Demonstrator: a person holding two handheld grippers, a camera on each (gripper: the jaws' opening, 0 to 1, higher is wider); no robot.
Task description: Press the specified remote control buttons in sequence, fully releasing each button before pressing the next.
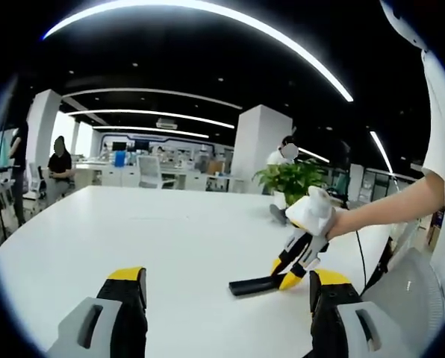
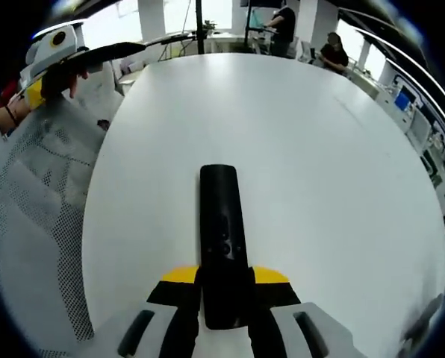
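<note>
Near the table's (image 2: 342,134) rounded edge: one black remote control (image 2: 221,216), laid flat, its near end clamped between the jaws of the right gripper (image 2: 224,287), judged to be steadied for pressing. Left gripper (image 1: 226,302) is held off, jaws apart, nothing between them. No button is seen pressed.

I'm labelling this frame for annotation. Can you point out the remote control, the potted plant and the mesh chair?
remote control (image 2: 222,224): right gripper view, mid-body near its buttons.
potted plant (image 1: 293,177): left gripper view, leaves.
mesh chair (image 2: 28,224): right gripper view, mesh back.
</note>
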